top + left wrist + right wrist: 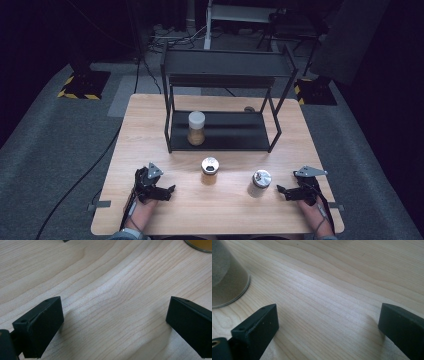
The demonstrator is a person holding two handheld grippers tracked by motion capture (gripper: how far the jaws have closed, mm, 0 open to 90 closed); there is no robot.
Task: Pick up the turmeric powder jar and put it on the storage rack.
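1. The two small glass jars nearest my grippers stand upright on the pale wooden table [150, 120], in front of the rack: a jar of amber-brown powder with a shiny metal lid [209, 170] near the middle, and a jar of pale greyish powder with a shiny metal lid [259, 183] to its right.
2. In my left gripper view only a sliver of the amber jar's base [200, 245] shows, cut off at the top right corner. In my right gripper view the pale jar [225, 280] is cropped at the left edge and blurred, so I cannot make out its lid there.
3. My left gripper [167, 190] rests low on the table, well to the left of the amber jar, its jaws spread wide with bare wood between them.
4. My right gripper [281, 190] sits just beside the pale jar on its right, jaws equally wide apart and holding nothing; it does not touch the jar.
5. Farther back stands a black metal two-tier rack [225, 67]. On its lower shelf is a taller jar of brown powder with a white cap [196, 128].
6. Beyond the rack, the room is dark and hard to read.
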